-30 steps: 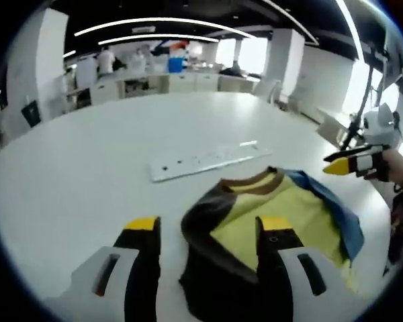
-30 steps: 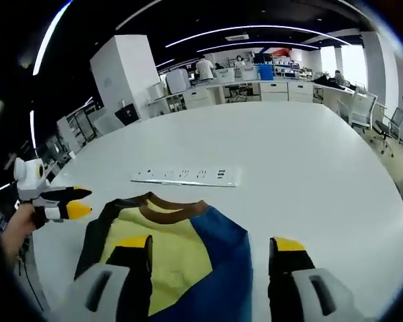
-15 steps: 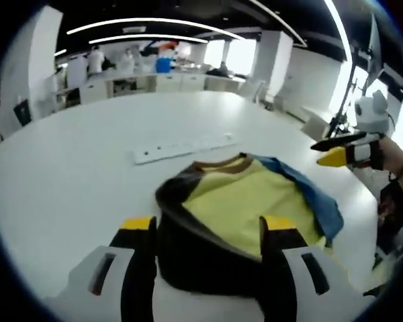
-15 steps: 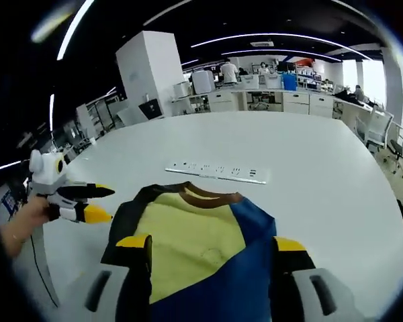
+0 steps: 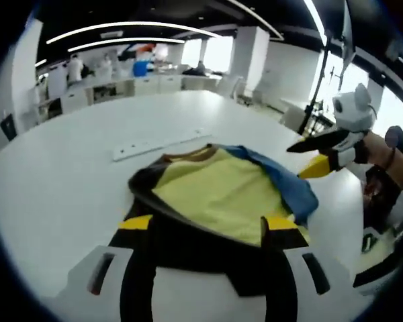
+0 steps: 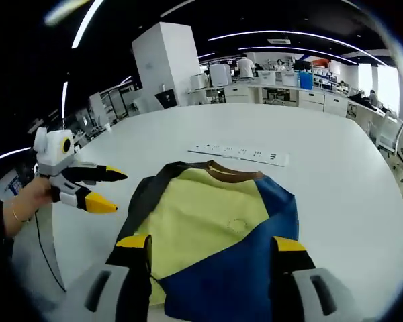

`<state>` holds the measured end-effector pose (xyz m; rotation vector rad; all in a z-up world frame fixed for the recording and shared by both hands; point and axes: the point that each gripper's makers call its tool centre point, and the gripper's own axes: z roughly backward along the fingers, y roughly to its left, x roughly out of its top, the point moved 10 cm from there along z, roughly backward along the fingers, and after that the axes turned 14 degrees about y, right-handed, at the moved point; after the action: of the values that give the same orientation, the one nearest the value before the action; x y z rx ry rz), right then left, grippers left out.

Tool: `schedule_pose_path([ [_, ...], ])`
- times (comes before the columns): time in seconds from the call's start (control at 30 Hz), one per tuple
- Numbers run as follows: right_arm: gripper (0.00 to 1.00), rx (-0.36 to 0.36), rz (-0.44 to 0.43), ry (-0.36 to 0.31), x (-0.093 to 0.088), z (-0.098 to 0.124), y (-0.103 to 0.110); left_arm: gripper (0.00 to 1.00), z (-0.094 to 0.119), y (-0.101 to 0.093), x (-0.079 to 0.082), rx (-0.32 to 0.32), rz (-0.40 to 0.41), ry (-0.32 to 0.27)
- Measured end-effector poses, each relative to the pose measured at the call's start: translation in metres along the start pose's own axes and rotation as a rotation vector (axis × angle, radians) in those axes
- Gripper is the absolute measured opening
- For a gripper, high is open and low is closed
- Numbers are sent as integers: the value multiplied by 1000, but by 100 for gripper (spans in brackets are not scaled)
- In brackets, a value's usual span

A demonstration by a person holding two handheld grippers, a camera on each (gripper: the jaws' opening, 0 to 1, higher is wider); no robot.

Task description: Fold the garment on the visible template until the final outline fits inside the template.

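One garment point(image 6: 218, 231) lies on one white table point(image 6: 336, 181); one power strip point(image 6: 240, 153) sits beyond it. Two grippers are held over the table, the left gripper point(image 6: 106, 190) and the right gripper point(image 5: 303, 155); each has two yellow-tipped jaws, and one hand point(image 6: 28, 201) holds the left.

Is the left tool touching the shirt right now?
Apart. In the right gripper view the left tool hangs open beside the shirt, with bare white table showing between them.
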<state>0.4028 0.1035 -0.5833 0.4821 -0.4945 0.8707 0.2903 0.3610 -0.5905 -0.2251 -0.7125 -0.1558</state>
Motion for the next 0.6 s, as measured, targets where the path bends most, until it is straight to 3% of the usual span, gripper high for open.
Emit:
schedule_pose_path([
  [0.13, 71, 20, 14, 9, -8, 3, 7, 57, 0, -8, -11, -20, -10, 30],
  [0.6, 64, 7, 129, 36, -37, 0, 28, 50, 7, -43, -34, -54, -69, 37],
])
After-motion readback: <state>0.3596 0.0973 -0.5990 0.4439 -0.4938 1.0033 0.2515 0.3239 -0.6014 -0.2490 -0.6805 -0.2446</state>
